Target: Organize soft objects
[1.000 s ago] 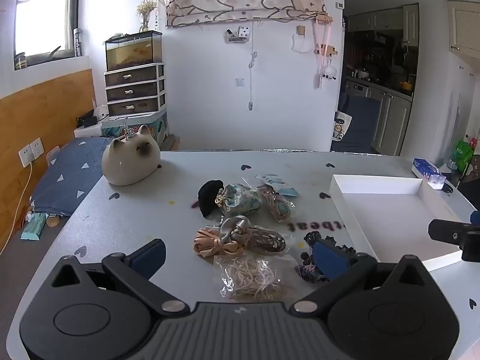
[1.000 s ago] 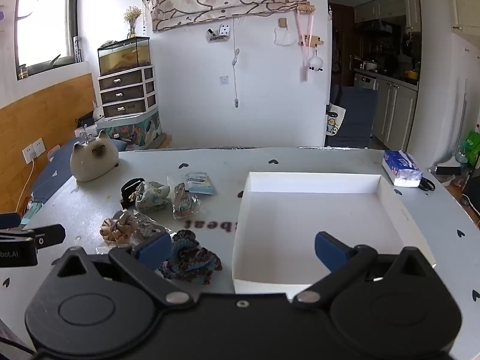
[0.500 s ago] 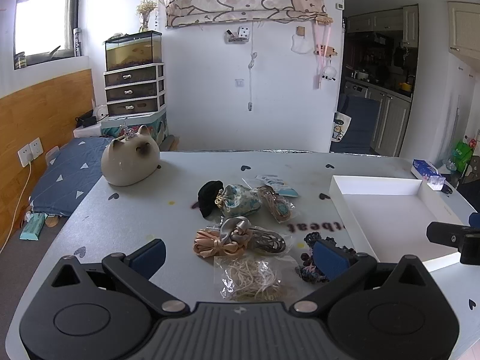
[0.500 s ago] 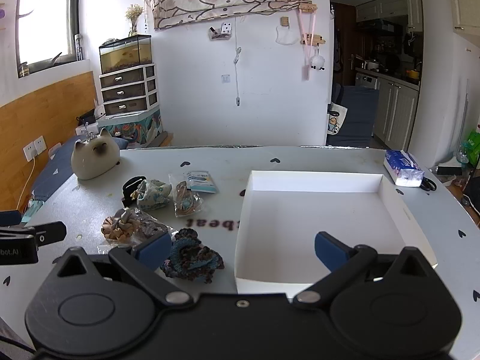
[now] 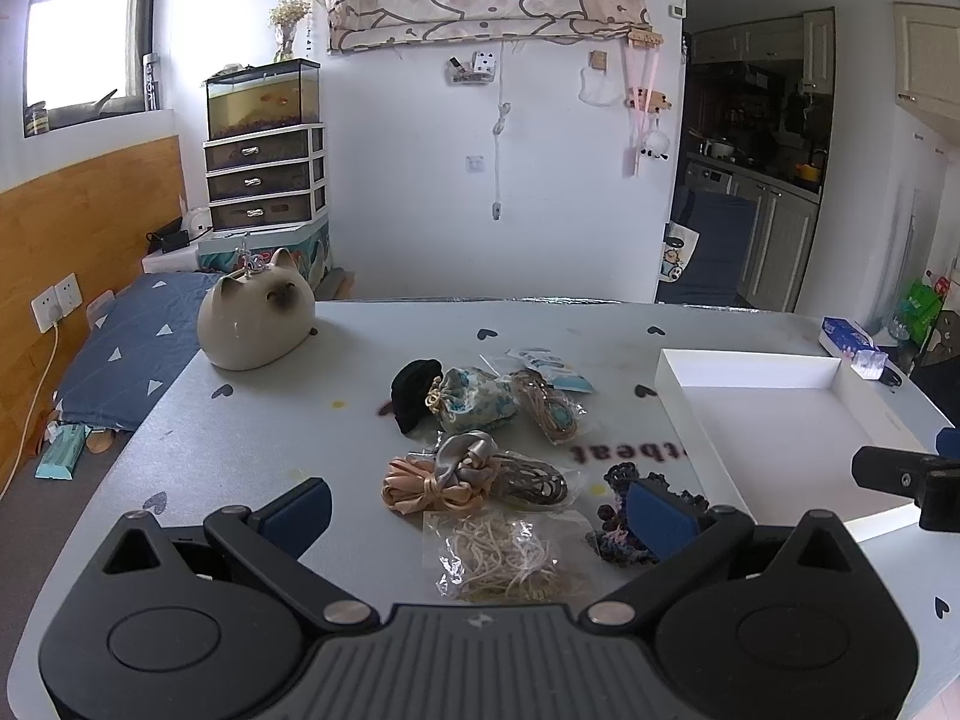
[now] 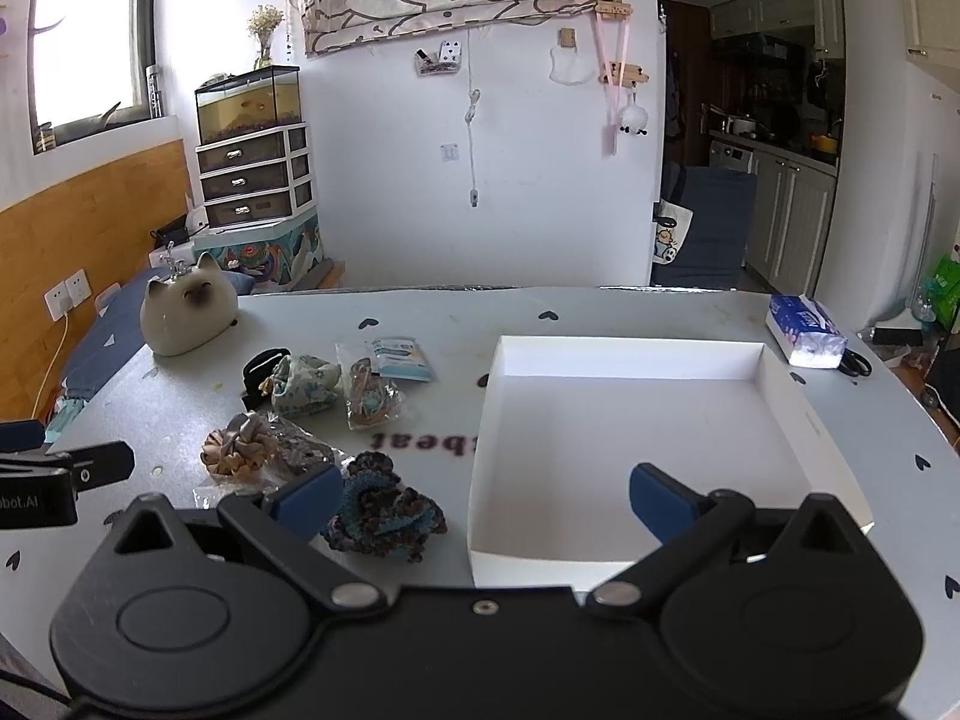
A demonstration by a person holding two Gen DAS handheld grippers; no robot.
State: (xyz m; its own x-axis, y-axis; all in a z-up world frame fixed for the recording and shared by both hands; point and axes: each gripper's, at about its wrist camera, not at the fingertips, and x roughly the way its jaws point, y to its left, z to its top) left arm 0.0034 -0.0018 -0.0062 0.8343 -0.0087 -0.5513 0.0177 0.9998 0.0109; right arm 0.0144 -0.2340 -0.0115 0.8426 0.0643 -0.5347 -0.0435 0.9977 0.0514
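Several soft items lie on the grey table: a dark crocheted scrunchie [image 6: 384, 513] [image 5: 618, 531], a peach and grey satin scrunchie [image 5: 441, 474] [image 6: 237, 450], a floral pouch [image 5: 474, 399] [image 6: 303, 384], a black band [image 5: 411, 390] and a bag of elastic bands [image 5: 510, 552]. An empty white tray [image 6: 774, 396] [image 5: 678, 396] sits to their right. My left gripper [image 5: 477, 510] is open above the bag of elastics. My right gripper [image 6: 486, 492] is open over the tray's near left corner, its left finger beside the crocheted scrunchie.
A ceramic cat figure [image 5: 255, 324] [image 6: 186, 309] stands at the table's far left. A tissue pack [image 6: 804, 330] and scissors [image 6: 855, 363] lie right of the tray. Small plastic packets [image 6: 396, 360] lie behind the soft items. Beyond the table stand a drawer unit with a fish tank [image 5: 264, 174].
Both grippers have shifted only slightly; the right one has drifted a little. Both stay open and nothing on the table has moved.
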